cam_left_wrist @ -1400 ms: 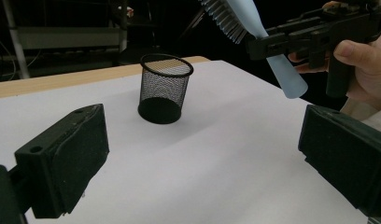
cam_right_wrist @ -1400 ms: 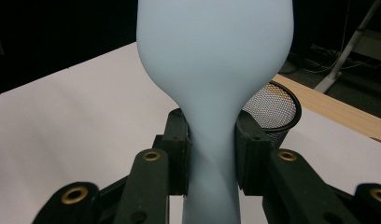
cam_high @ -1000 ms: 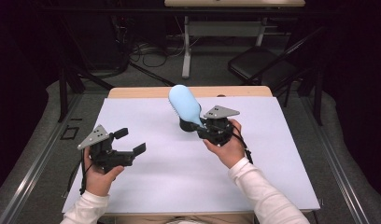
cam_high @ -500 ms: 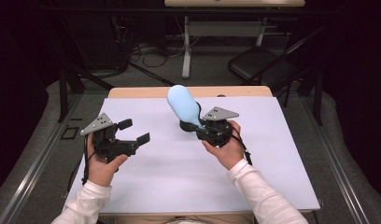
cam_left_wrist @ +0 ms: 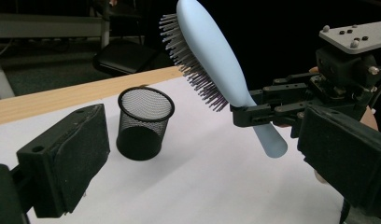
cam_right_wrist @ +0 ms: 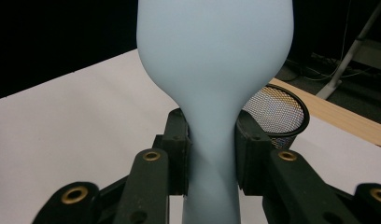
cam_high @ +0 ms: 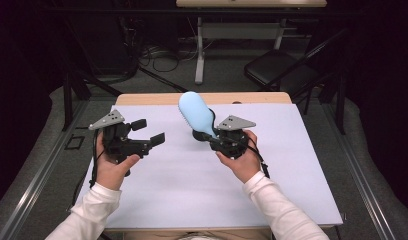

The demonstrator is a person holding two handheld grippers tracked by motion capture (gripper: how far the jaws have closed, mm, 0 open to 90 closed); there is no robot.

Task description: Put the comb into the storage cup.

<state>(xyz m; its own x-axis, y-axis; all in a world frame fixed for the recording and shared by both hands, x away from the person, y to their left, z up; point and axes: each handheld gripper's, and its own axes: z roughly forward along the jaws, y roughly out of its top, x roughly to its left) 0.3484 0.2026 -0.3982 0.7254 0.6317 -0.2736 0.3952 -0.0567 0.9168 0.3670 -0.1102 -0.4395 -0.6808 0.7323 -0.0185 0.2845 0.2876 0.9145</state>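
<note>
Above the table: I held the pale blue hairbrush (cam_high: 197, 114) up off the white sheet (cam_high: 202, 190), head up and tilted away from me, bristles turned toward my left side.
Grip: my right claw (cam_right_wrist: 212, 154) pinched the brush at the narrow neck where head meets handle, pads pressed on both sides; the handle end stuck out below the pads.
Just behind the brush: the black mesh cup (cam_left_wrist: 144, 123) stood upright on the sheet, mouth open, nothing visible inside it.
Left claw: my left claw (cam_high: 147, 132) hung spread and empty, clear of the sheet, well apart from brush and cup, pointing toward them.
Step in hand, as I judged it: brush picked up and carried; drop into the cup not yet made.
Next move, as I judged it: bring the handle end over the cup's mouth, stand the brush nearly upright, lower it in, then release. The left claw could steady the light cup against tipping.
</note>
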